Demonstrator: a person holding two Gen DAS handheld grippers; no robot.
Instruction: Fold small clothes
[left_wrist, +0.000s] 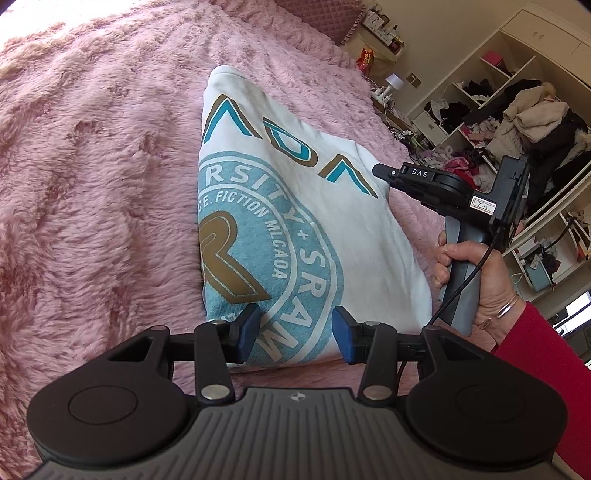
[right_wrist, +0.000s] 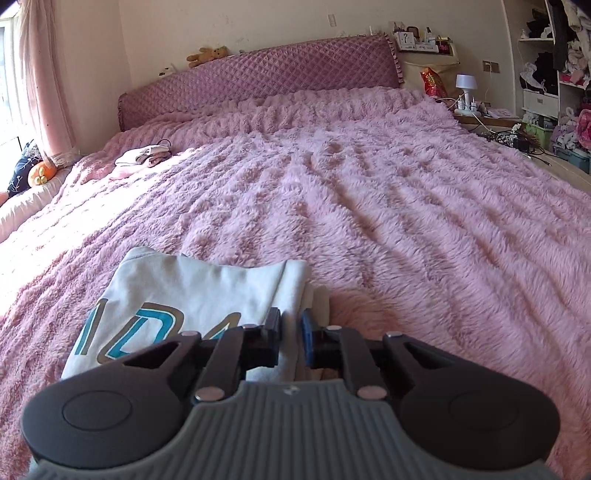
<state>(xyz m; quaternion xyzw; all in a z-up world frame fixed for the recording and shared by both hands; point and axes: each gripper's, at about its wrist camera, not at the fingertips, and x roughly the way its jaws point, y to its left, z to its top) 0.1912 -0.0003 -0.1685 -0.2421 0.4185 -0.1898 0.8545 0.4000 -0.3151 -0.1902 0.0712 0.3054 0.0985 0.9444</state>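
Pink shaggy blanket (right_wrist: 388, 206) over a wide bed, quilted purple headboard (right_wrist: 258, 74) at the far end, teddy bear (right_wrist: 207, 54) perched on its top. Cluttered open shelves (left_wrist: 517, 122) stuffed with clothes off to the bed's right side, small white lamp (right_wrist: 466, 84) on the bedside stand. Small pale pile of cloth (right_wrist: 142, 156) near the far left corner of the bed, well apart from the work.

White shirt (left_wrist: 295, 206), folded into a compact rectangle, printed face up with a teal round badge and brown-teal letters, flat on the blanket near the bed's near edge.

Left gripper (left_wrist: 293, 334) low over the shirt's near end, jaws spread wide, blue pads (left_wrist: 248, 328) either side of the printed badge, nothing between them; whether the pads touch the cloth, cannot tell.

Right gripper (right_wrist: 291, 341) at the shirt's right edge, held level and pointing across the shirt, bare hand (left_wrist: 476, 269) wrapped round the grey handle, red sleeve at the wrist. Jaws pulled narrow, pinching the stacked layers of the shirt's folded edge between the black and blue pads.

Plenty of bare blanket beyond the shirt on the left and toward the headboard; shirt's right edge closer to the bed's side.
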